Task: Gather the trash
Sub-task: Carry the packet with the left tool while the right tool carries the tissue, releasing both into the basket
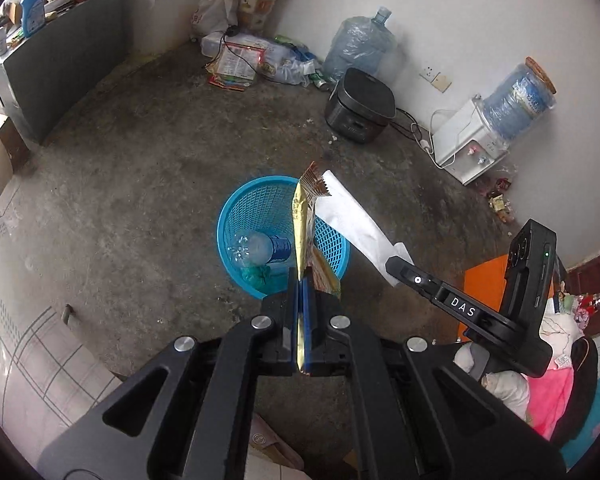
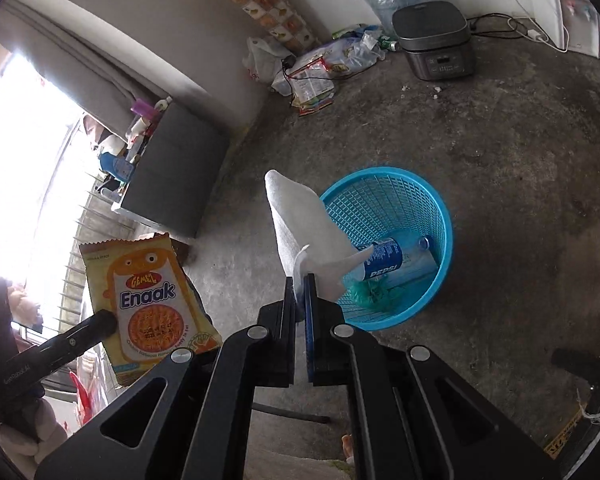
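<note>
My left gripper (image 1: 303,280) is shut on a yellow snack wrapper (image 1: 302,216), held edge-on above the blue mesh basket (image 1: 236,208). In the right wrist view the wrapper (image 2: 148,304) shows its "Enaak" face, left of the basket (image 2: 436,216). My right gripper (image 2: 302,280) is shut on a white paper tissue (image 2: 304,224), held above the basket's near-left rim; it also shows in the left wrist view (image 1: 356,220). Inside the basket lie a Pepsi bottle (image 2: 388,264) and a crumpled green scrap (image 2: 372,292).
Concrete floor (image 1: 140,160). A black rice cooker (image 1: 360,106), water dispenser (image 1: 472,148) and water jugs (image 1: 358,46) stand by the far wall. Bags and papers (image 1: 240,60) litter the corner. A grey cabinet (image 1: 60,68) stands at left. Small wrappers (image 1: 500,200) lie near the dispenser.
</note>
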Action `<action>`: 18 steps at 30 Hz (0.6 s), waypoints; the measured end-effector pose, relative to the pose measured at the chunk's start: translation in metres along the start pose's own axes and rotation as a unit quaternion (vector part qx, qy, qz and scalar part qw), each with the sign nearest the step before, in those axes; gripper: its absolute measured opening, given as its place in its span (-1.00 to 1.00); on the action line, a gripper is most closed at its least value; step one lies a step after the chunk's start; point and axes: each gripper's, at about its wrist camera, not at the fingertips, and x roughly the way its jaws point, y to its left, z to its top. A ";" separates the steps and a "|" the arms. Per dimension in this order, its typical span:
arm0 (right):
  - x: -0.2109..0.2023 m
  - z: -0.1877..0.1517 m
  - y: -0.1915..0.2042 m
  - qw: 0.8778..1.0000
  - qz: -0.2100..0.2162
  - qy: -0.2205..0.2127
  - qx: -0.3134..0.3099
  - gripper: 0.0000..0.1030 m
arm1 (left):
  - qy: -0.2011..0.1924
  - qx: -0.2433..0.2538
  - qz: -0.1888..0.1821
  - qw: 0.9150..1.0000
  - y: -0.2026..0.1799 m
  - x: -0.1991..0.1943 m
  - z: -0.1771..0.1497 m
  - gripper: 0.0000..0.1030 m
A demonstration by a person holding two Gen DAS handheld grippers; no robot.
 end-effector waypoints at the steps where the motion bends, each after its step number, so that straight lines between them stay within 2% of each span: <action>1: 0.008 0.006 -0.007 1.000 -0.001 0.004 0.012 -0.92 | 0.009 0.005 0.001 1.000 -0.004 0.014 0.006 -1.00; 5: 0.042 0.028 -0.035 0.999 -0.004 0.021 0.050 -0.87 | 0.040 0.023 0.009 0.999 -0.016 0.068 0.031 -1.00; 6: 0.051 0.033 -0.043 0.998 -0.005 0.024 0.060 -0.85 | 0.045 0.027 0.017 0.998 -0.017 0.082 0.038 -0.95; 7: 0.063 0.038 -0.051 0.997 -0.009 0.034 0.072 -0.79 | 0.054 0.031 0.025 0.998 -0.019 0.097 0.043 -0.72; 8: 0.075 0.042 -0.060 0.995 -0.009 0.045 0.087 -0.58 | 0.063 0.034 0.030 0.997 -0.020 0.110 0.047 -0.54; 9: 0.086 0.045 -0.070 0.993 -0.008 0.053 0.103 -0.27 | 0.067 0.035 0.036 0.997 -0.022 0.121 0.050 -0.28; 10: 0.096 0.047 -0.080 0.991 -0.019 0.059 0.115 -0.17 | 0.064 0.034 0.042 0.996 -0.022 0.129 0.051 -0.25; 12: 0.110 0.048 -0.093 0.989 -0.052 0.070 0.119 -0.16 | 0.055 0.026 0.043 0.997 -0.022 0.138 0.054 -0.25; 14: 0.112 0.048 -0.102 0.988 -0.065 0.065 0.125 -0.16 | 0.051 0.016 0.032 0.998 -0.022 0.138 0.055 -0.22; 18: 0.096 0.047 -0.104 0.990 -0.058 0.034 0.121 -0.16 | 0.018 0.028 0.029 0.999 -0.024 0.114 0.054 -0.15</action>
